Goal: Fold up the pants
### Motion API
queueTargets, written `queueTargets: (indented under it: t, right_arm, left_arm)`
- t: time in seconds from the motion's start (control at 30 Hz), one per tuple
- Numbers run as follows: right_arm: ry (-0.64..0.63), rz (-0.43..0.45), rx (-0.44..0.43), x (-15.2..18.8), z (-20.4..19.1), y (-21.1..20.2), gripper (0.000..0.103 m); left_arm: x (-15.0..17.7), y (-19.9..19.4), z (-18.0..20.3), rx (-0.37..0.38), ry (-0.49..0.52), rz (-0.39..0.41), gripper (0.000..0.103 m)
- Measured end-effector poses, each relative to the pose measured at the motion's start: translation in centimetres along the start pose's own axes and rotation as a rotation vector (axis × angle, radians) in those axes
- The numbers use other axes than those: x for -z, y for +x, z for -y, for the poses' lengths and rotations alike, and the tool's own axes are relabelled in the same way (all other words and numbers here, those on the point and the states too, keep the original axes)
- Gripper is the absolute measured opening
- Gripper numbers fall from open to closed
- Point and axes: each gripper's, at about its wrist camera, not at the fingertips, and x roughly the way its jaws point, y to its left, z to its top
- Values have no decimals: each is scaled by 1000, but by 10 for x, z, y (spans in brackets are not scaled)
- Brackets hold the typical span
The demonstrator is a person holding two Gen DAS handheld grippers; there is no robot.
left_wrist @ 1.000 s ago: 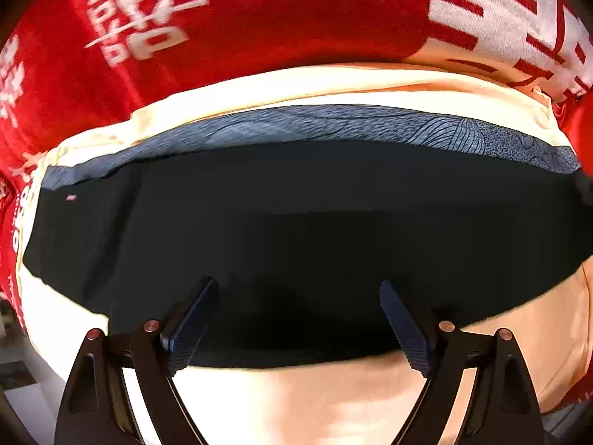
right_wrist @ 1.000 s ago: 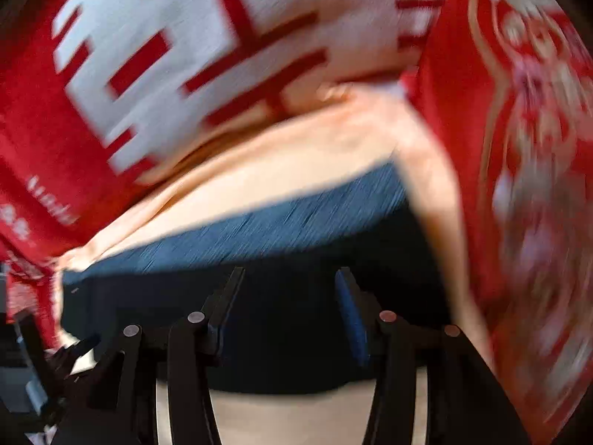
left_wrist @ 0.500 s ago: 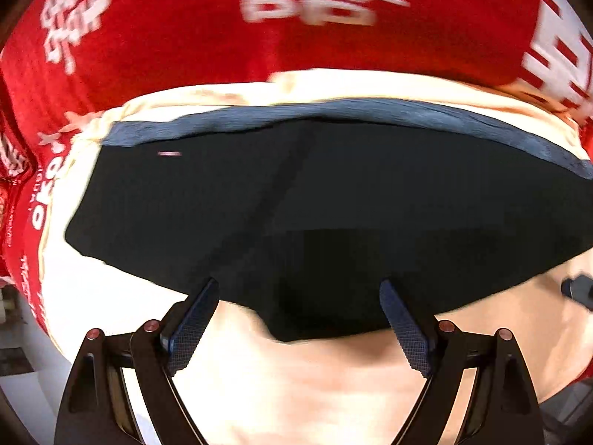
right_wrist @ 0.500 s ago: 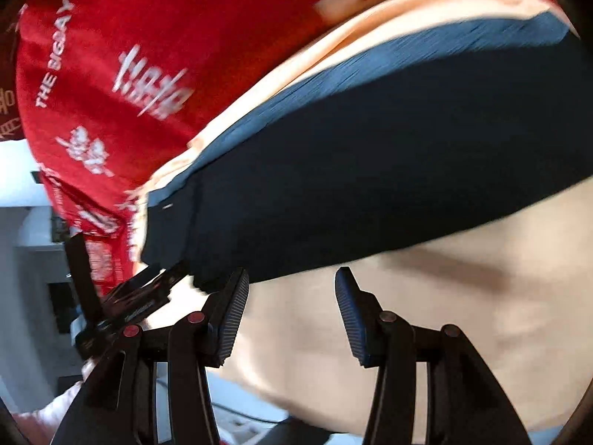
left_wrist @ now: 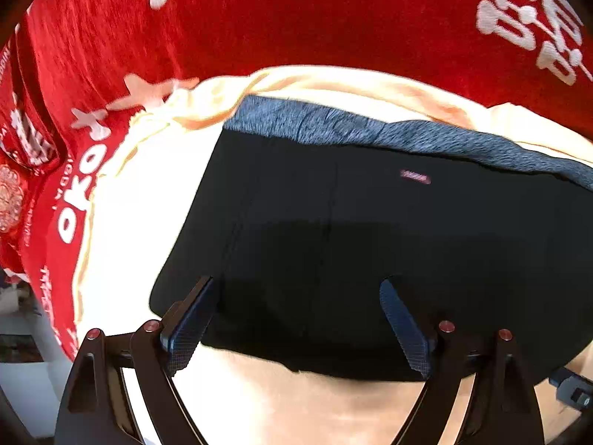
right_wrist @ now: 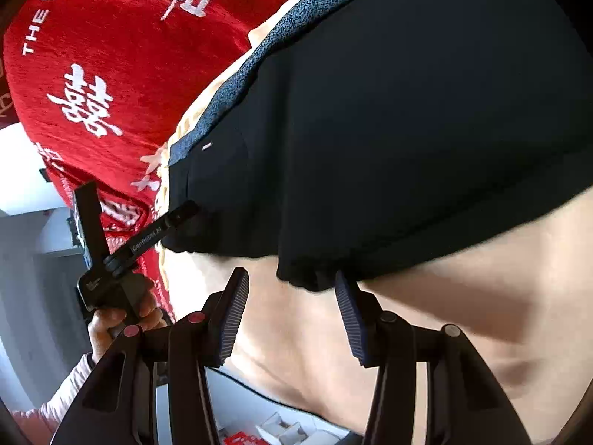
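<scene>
Black pants (left_wrist: pixel 370 230) with a grey-blue waistband (left_wrist: pixel 370 131) lie flat on a cream sheet (left_wrist: pixel 148 200); they also show in the right wrist view (right_wrist: pixel 407 129). My left gripper (left_wrist: pixel 296 319) is open, fingers hovering over the pants' near edge at its left corner. My right gripper (right_wrist: pixel 291 319) is open, just short of the pants' near hem, over the cream sheet (right_wrist: pixel 463 296). The left gripper also shows in the right wrist view (right_wrist: pixel 178 218), its tip at the pants' left corner.
A red blanket with white lettering (left_wrist: pixel 333 18) lies behind and left of the sheet, also in the right wrist view (right_wrist: pixel 111 55). The person's hand (right_wrist: pixel 115 319) holds the left gripper. The sheet's near edge drops off to a floor with small boxes (right_wrist: pixel 281 426).
Both cameras have swung left along the pants. The left gripper now sits at the pants' left corner; the right one has pulled back to the near hem. Both stayed open.
</scene>
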Motion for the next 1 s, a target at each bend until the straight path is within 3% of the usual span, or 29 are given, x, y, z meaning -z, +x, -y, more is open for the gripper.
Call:
queueTargets:
  t: [0.17,0.2,0.23,0.27,0.3,0.43,0.53,0.6,0.73,0.77,0.9,1.0]
  right_arm:
    - [60,30,-27,-16,7,6,53]
    - [87,20,-32,-21,9,9,47]
    - [110,7,-31,-26,8,12,24]
    - [113,4,-23,-31,3,10,14]
    - [92,14,-22,-32,-3,4,9]
    - [-27,23,50,-11,-16,-13,8]
    - [12,1,121,5,5,2,7]
    - [25,2,116,15,15,6,8]
    - [-15,-95,170,27,15,-6,11]
    - [-33,-87,177,28,16,-21,11]
    - [-104,45,248,0,12,-71,11]
    - [-173,93,308,-34,9,-80,11]
  left_arm:
    - [4,10,4,16,30,22,95]
    - [3,11,3,26,31,14,95]
    - [2,10,2,40,32,6,95]
    - [1,10,0,52,39,1,95]
    - [0,9,-3,55,49,-1,95]
    - [3,15,-20,74,67,-5,95]
    - [9,19,-25,83,79,6,98]
    - [11,18,-24,76,93,14,98]
    - [10,11,-22,42,99,-2,98]
    - [10,7,-20,42,102,-6,98]
    - [8,-16,4,90,143,48,98]
    - [6,-12,29,115,171,57,98]
